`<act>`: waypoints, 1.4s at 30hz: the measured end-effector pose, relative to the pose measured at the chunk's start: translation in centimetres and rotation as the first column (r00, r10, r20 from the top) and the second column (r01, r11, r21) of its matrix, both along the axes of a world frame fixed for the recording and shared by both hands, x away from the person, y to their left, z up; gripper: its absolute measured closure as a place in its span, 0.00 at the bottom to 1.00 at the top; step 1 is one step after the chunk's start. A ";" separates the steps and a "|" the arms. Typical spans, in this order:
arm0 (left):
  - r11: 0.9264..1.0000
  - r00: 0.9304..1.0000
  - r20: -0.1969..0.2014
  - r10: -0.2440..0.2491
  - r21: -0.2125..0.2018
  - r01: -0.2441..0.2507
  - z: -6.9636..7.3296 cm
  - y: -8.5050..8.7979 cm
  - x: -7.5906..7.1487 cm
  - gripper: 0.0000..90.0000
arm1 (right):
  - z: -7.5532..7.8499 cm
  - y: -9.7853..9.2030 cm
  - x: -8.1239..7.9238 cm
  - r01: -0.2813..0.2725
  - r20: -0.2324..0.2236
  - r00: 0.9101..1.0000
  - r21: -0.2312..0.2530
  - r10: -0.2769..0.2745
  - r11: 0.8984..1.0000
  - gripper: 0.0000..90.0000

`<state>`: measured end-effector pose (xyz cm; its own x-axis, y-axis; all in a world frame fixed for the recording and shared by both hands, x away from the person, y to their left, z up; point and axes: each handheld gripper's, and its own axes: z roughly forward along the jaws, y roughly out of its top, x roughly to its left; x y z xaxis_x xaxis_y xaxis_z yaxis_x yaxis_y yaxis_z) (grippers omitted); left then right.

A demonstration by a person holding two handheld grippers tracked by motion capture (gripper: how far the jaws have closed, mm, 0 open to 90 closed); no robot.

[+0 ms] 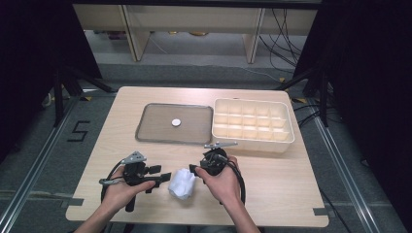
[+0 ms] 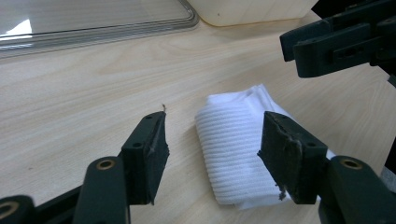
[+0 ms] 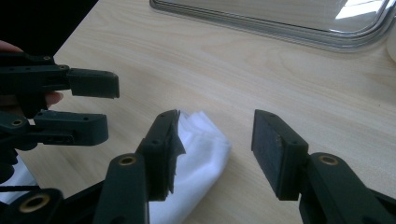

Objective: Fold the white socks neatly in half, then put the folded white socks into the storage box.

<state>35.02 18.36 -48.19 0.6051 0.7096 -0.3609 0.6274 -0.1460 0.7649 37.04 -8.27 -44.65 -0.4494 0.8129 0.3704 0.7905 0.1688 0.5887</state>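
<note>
A folded white cloth (image 1: 182, 183) lies on the wooden table near its front edge, between my two hands. My left gripper (image 1: 163, 177) stands open just to its left, jaws pointing at it. In the left gripper view the cloth (image 2: 233, 149) lies on the table between the spread jaws of the left gripper (image 2: 212, 128), and neither pad presses on it. My right gripper (image 1: 193, 169) is open at the cloth's upper right. In the right gripper view the cloth (image 3: 201, 154) lies partly behind one jaw of the right gripper (image 3: 215, 128), with nothing gripped.
A shallow metal tray (image 1: 155, 124) sits at mid-table with a small white disc (image 1: 176, 123) on it. To its right stands a cream box (image 1: 252, 145) divided into several compartments. Bare wood stretches to the left and right of my hands.
</note>
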 end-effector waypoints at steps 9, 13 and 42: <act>1.000 1.000 0.000 -0.004 0.006 0.004 -0.2 0.1 0.1 0.43 | -0.4 0.5 0.0 -0.047 -0.031 0.998 0.002 0.047 0.999 0.54; 1.000 1.000 -0.001 0.002 0.005 -0.002 -0.3 0.1 0.1 0.43 | -0.7 0.7 0.2 -0.065 -0.043 0.997 0.025 0.066 0.998 0.50; 0.998 0.993 -0.100 -0.065 -0.029 0.062 -1.7 -1.4 -1.0 0.44 | -1.8 2.2 1.9 -0.082 -0.157 0.985 -0.039 0.075 0.996 0.40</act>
